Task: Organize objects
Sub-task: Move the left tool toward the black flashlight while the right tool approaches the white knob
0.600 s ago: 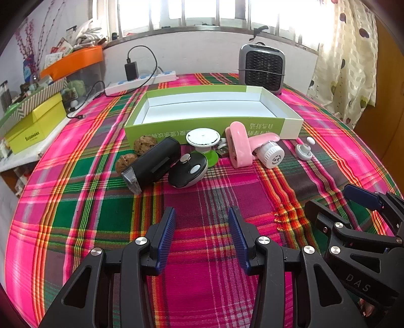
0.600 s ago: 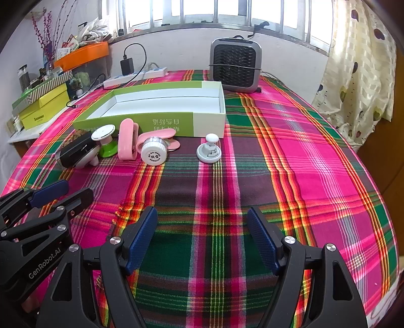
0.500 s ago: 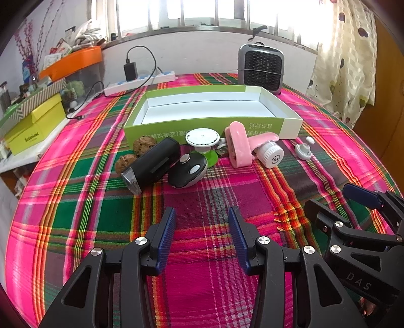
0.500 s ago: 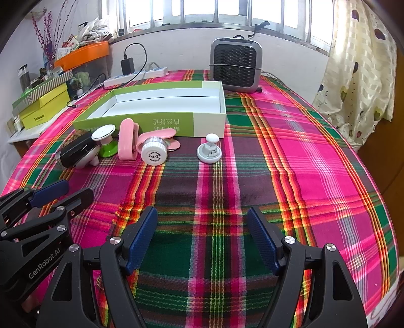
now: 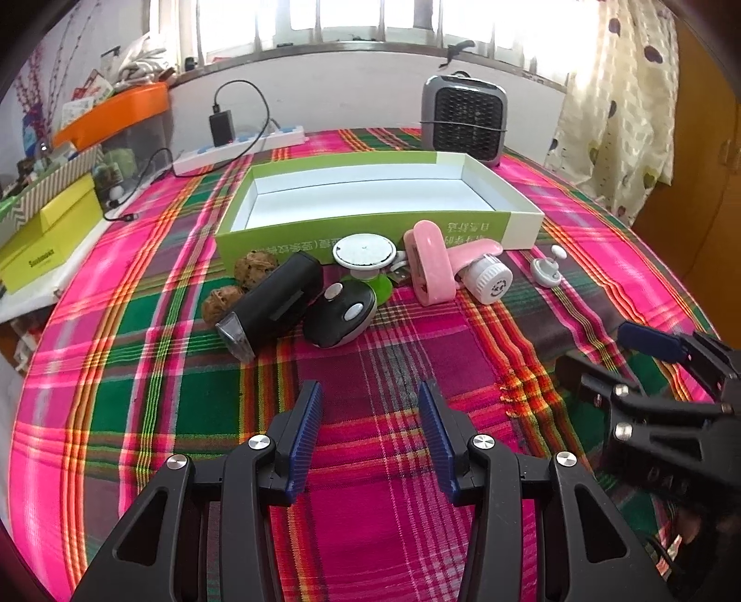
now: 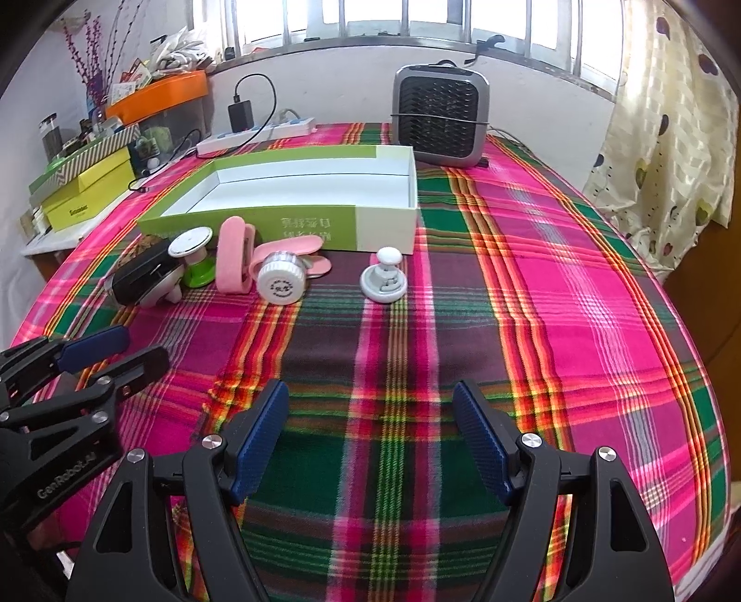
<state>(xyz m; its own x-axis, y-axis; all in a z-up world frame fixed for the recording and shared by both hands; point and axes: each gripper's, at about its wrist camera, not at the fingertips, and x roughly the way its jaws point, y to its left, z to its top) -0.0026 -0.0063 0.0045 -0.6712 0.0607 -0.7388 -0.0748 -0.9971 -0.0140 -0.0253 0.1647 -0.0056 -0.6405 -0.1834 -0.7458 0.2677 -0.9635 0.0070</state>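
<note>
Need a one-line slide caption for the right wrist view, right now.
Open right tool hovers over plaid tablecloth, facing small white knob beside empty green box; left tool alongside.

We are in a home room: a table under a bright plaid tablecloth, a patterned curtain by the barred window, a small heater, a power strip, and cluttered boxes.
</note>
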